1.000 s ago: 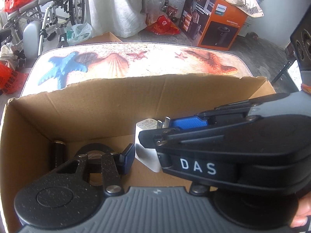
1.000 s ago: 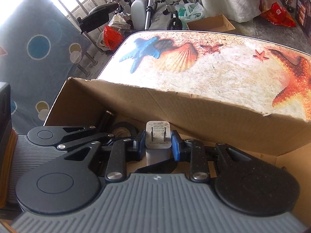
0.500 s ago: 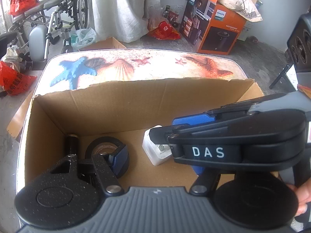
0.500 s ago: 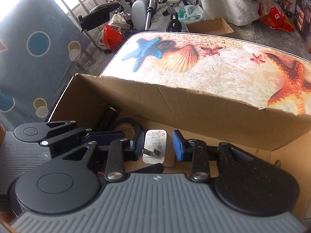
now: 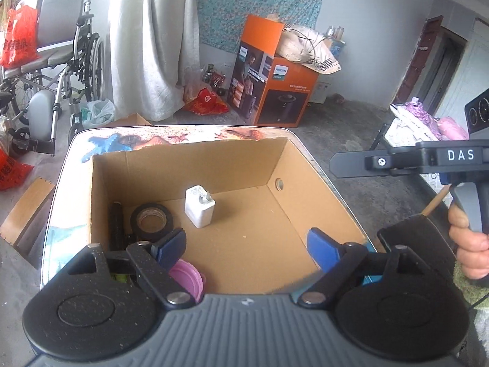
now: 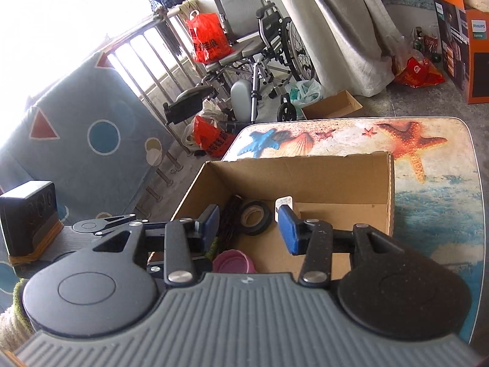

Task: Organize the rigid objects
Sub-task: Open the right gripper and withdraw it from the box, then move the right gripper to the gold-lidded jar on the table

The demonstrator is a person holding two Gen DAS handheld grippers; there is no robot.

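Both grippers, left (image 5: 247, 244) and right (image 6: 249, 224), have risen from the box (image 5: 321, 195), fingers just opened and empty; charger (image 5: 199, 206) lies below, slightly left.

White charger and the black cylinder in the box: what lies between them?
The black tape roll lies flat between the white charger and the black cylinder, seen in the left wrist view.
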